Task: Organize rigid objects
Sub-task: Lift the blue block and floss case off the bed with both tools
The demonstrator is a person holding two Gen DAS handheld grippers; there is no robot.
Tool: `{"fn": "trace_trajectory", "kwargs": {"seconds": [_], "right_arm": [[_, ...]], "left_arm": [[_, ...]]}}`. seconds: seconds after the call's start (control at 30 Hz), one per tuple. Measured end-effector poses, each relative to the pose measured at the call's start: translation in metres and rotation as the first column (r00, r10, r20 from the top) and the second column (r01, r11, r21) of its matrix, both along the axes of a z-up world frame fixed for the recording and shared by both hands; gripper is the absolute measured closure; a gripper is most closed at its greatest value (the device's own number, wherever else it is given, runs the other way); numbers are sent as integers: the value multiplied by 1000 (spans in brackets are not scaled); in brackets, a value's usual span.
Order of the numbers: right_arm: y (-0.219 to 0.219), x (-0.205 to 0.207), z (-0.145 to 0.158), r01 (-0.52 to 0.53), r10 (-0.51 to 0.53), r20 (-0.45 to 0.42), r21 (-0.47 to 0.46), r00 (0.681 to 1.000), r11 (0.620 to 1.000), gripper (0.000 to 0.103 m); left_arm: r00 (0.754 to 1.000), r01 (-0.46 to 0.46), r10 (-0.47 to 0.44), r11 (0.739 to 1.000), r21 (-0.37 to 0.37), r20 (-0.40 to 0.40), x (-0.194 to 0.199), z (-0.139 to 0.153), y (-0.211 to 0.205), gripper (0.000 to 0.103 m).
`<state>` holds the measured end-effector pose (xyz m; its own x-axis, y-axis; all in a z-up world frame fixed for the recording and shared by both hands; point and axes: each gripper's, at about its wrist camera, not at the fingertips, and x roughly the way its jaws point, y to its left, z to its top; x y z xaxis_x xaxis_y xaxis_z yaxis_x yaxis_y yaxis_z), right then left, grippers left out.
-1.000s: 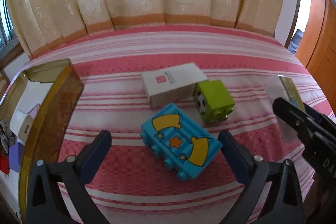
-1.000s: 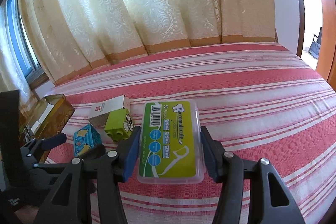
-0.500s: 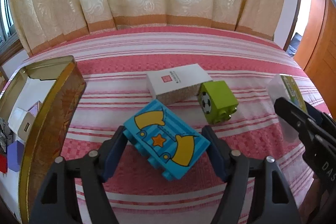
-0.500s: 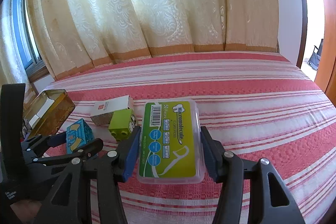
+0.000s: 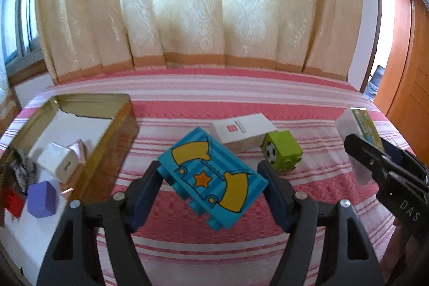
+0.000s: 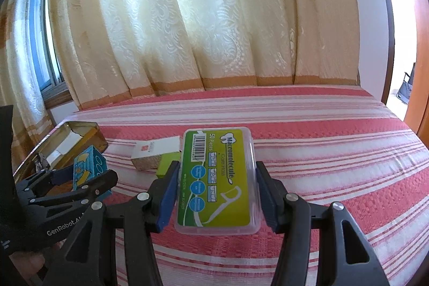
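We see the left gripper (image 5: 211,186), previously spread, now pinching the raised blue block (image 5: 213,180); the right gripper (image 6: 217,192) still clamps the floss box (image 6: 217,176); tin (image 5: 118,141) next.

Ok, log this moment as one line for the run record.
left tool: shut on blue toy block, lifted | right tool: shut on floss box | gold tin: open, beside
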<state>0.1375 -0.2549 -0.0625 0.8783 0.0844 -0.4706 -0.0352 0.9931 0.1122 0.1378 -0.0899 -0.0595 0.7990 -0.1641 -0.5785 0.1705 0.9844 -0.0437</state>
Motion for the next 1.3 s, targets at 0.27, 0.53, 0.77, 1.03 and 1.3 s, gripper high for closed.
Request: {"fn": "trace_trajectory", "kwargs": {"seconds": [0.27, 0.53, 0.77, 1.03, 1.3], "right_arm": [[12, -12, 7, -16, 19, 85, -31, 996, 999, 46], [29, -26, 13, -20, 36, 174, -94, 984, 995, 46], [34, -31, 14, -29, 47, 207, -92, 977, 995, 46], [44, -36, 16, -42, 63, 232, -96, 971, 994, 46], [55, -38, 16, -65, 88, 242, -99, 966, 993, 46]], "left_arm": [[994, -39, 38, 999, 7, 100, -16, 11, 8, 30], [985, -65, 66, 998, -13, 159, -30, 17, 18, 30], [981, -77, 80, 997, -22, 179, -35, 19, 24, 30], [977, -87, 89, 996, -18, 196, -41, 20, 27, 30], [974, -99, 102, 995, -27, 204, -44, 20, 33, 30]]}}
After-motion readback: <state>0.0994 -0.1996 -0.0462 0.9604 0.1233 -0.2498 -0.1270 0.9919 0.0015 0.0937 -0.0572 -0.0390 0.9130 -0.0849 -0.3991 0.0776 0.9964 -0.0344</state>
